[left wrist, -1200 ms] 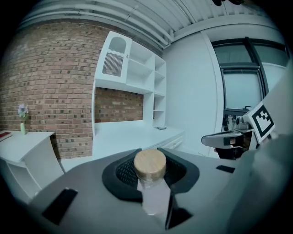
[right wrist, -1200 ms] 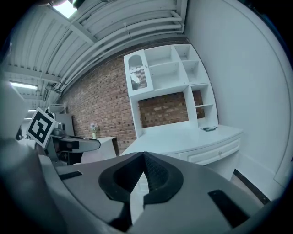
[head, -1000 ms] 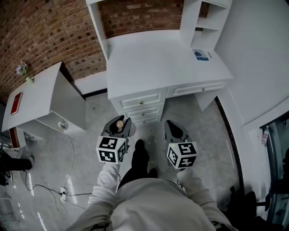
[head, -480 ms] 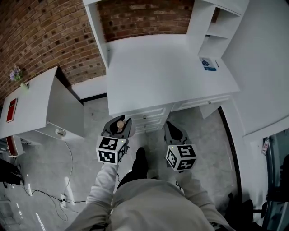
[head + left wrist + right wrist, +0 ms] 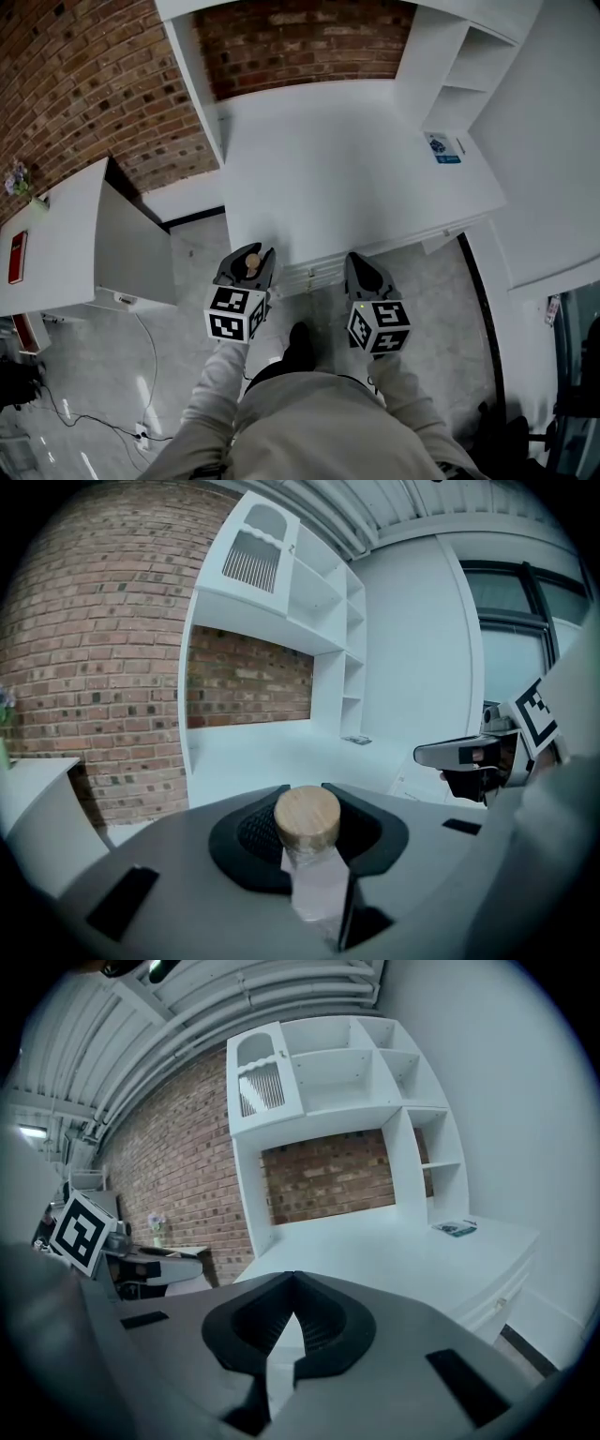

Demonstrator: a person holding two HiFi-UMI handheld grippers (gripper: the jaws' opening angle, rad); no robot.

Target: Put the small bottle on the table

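My left gripper [image 5: 246,265] is shut on a small clear bottle [image 5: 250,261] with a round wooden cap. In the left gripper view the bottle [image 5: 309,855] stands upright between the dark pads, cap at the top. The left gripper [image 5: 305,789] hovers at the front edge of the white desk [image 5: 347,159], just left of its near corner. My right gripper [image 5: 361,267] hangs beside it at the same edge, shut and empty. In the right gripper view its tips [image 5: 293,1277] meet with nothing between them, and the desk top [image 5: 394,1251] lies ahead.
A small printed card [image 5: 443,148] lies at the desk's back right, under white shelves [image 5: 469,66]. Drawers [image 5: 309,274] sit below the front edge. A lower white side table [image 5: 56,244] with a red item [image 5: 16,258] stands left. Cables [image 5: 141,417] trail on the floor.
The person has stepped toward the desk, so both grippers now sit at its front edge instead of over the floor. The bottle stays held in the left gripper.
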